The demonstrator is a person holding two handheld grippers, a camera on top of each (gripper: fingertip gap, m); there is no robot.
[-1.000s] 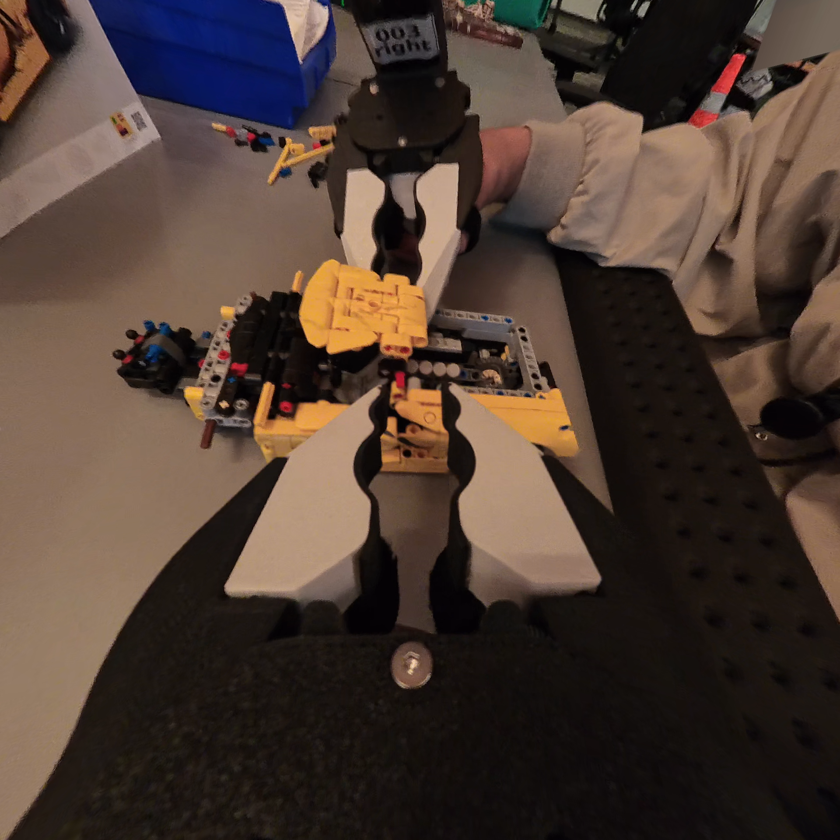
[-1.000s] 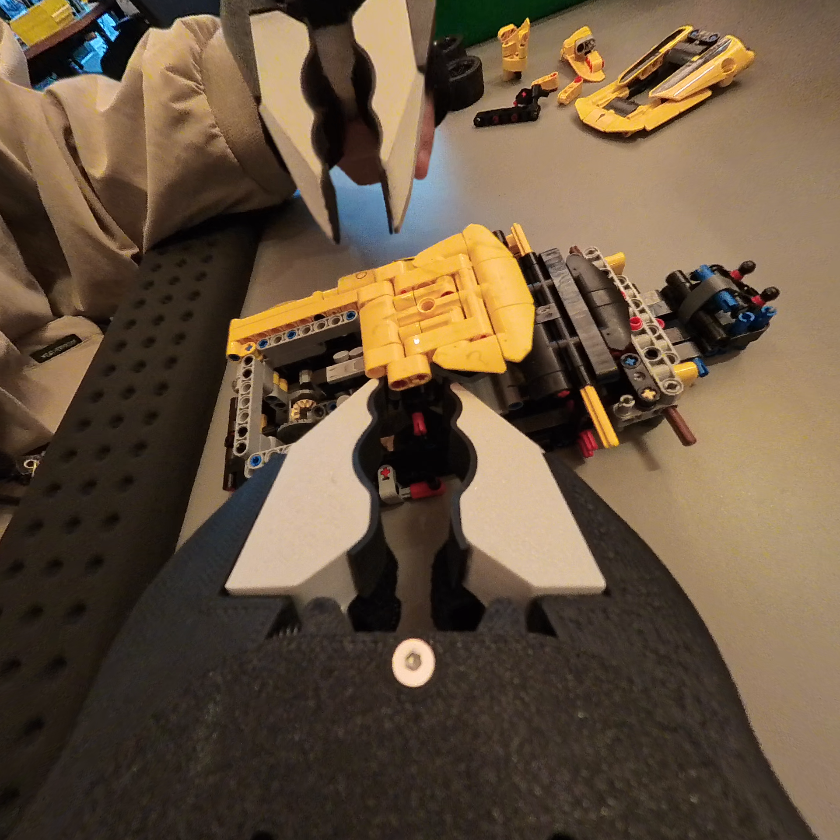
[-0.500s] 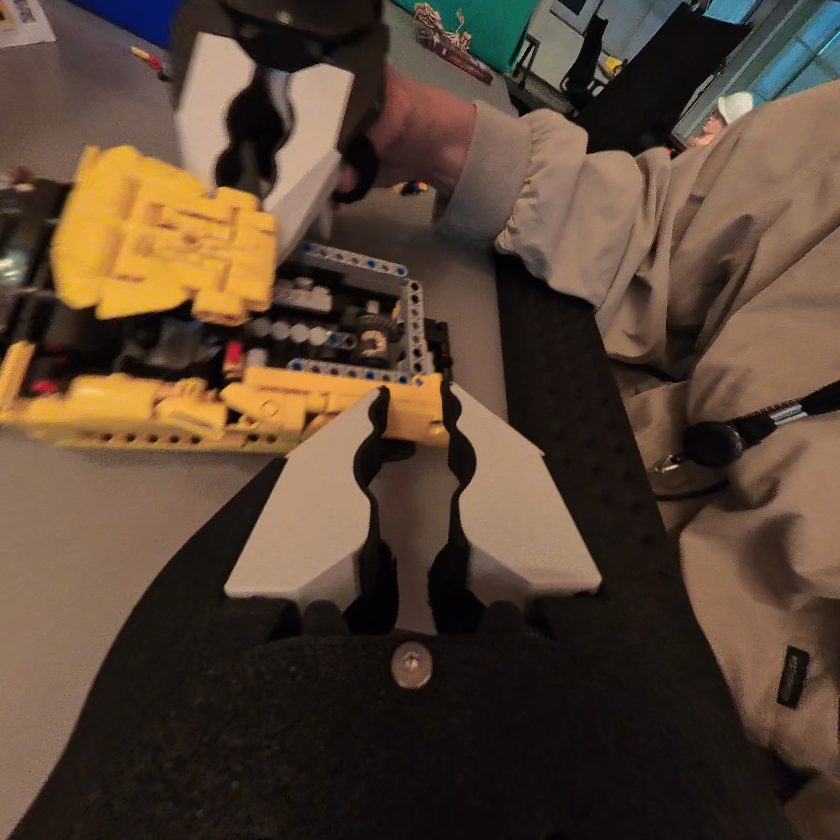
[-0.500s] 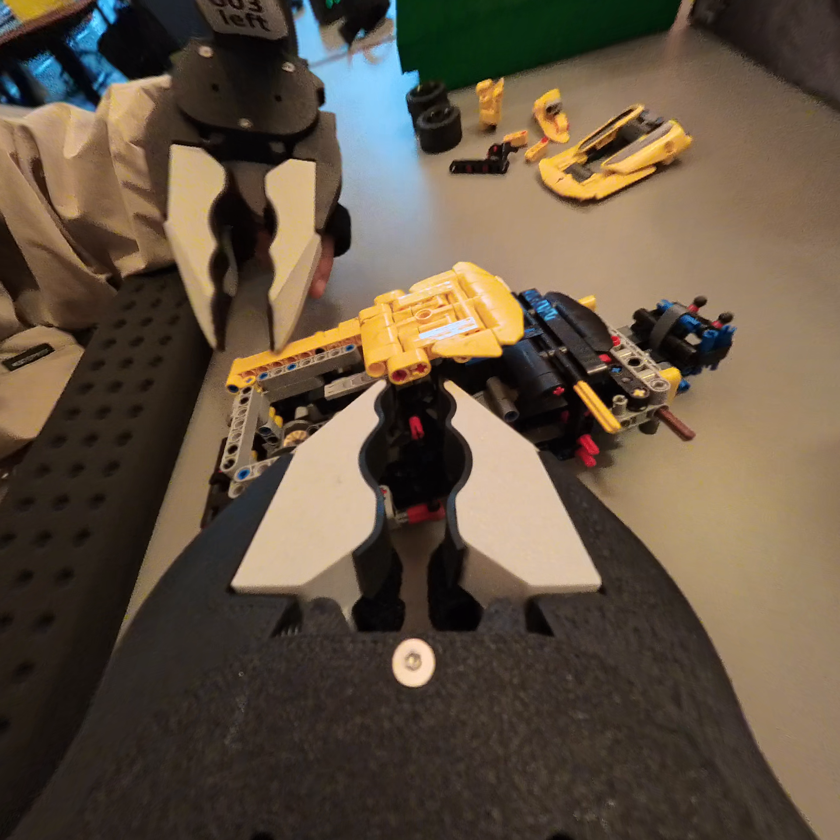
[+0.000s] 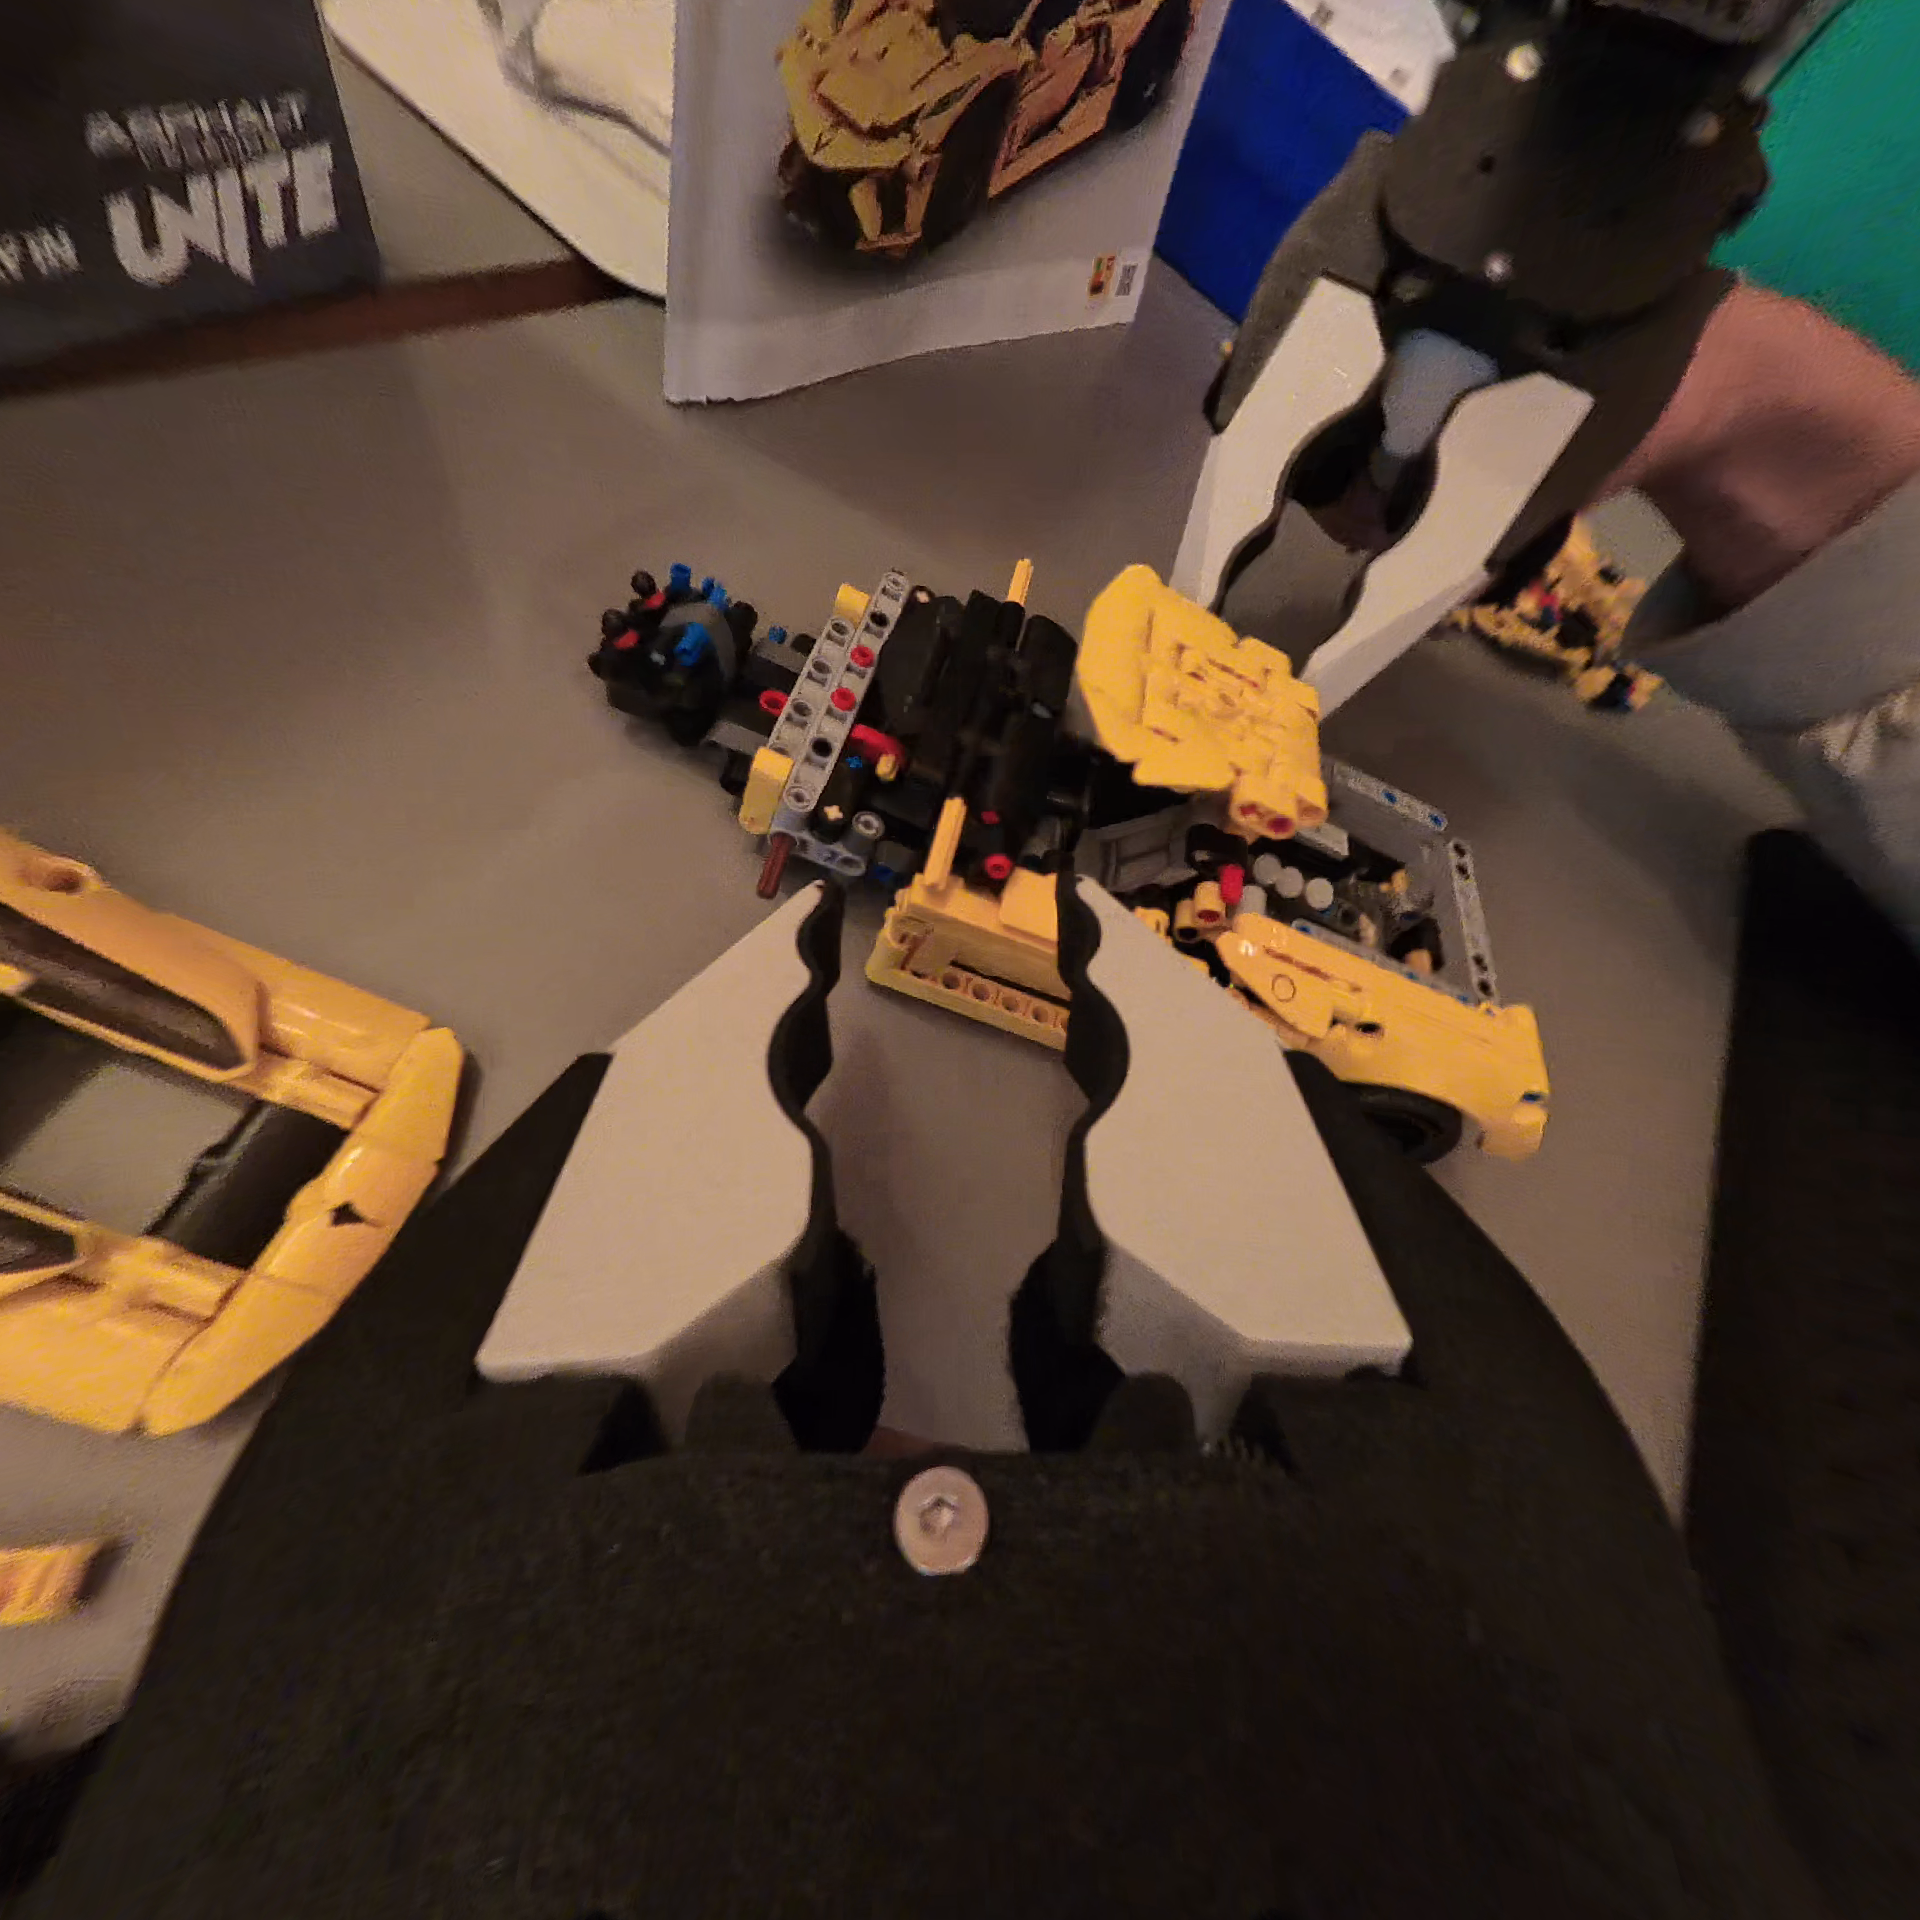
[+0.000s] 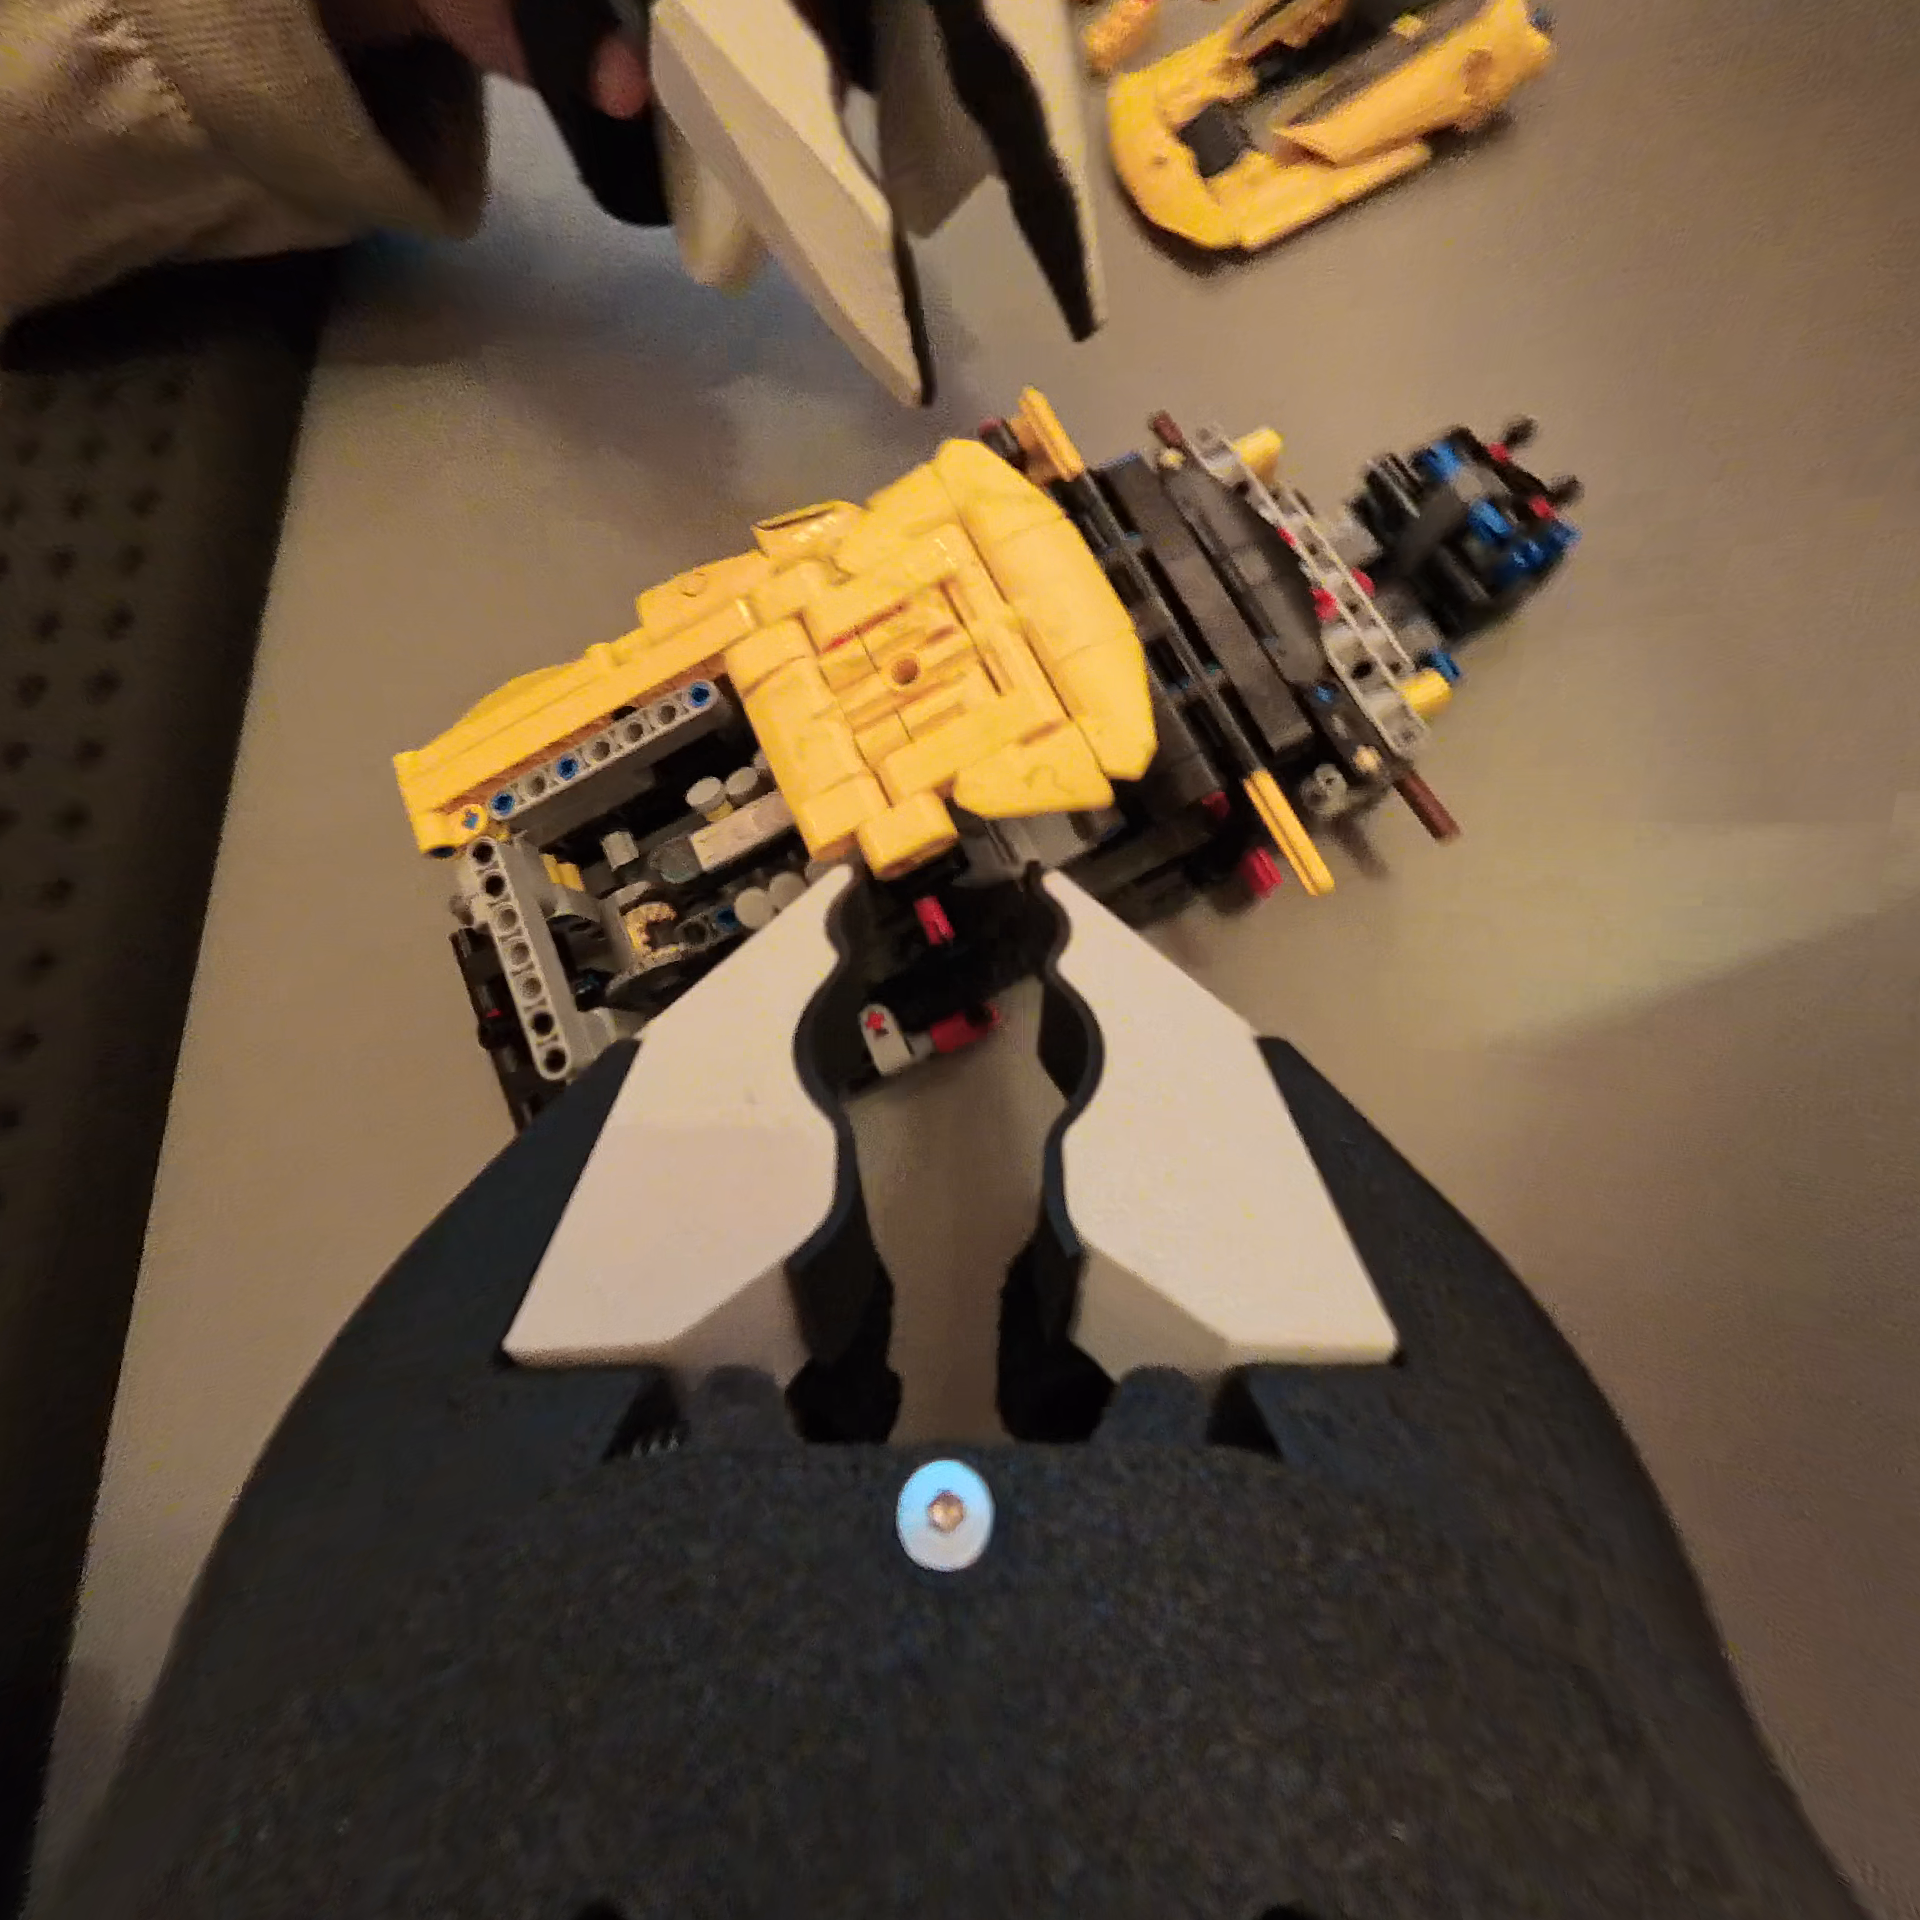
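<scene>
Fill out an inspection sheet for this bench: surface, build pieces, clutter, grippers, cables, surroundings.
Surface: grey table, black perforated mat along one edge.
Build pieces: half-built brick car chassis with a raised yellow panel; loose yellow body shell lying apart.
Clutter: instruction booklet, dark box, blue bin.
Grippers: left gripper open, empty, at the chassis side; right gripper open, empty, beside the panel.
Cables: nothing seen.
Surroundings: beige sleeve.
</scene>
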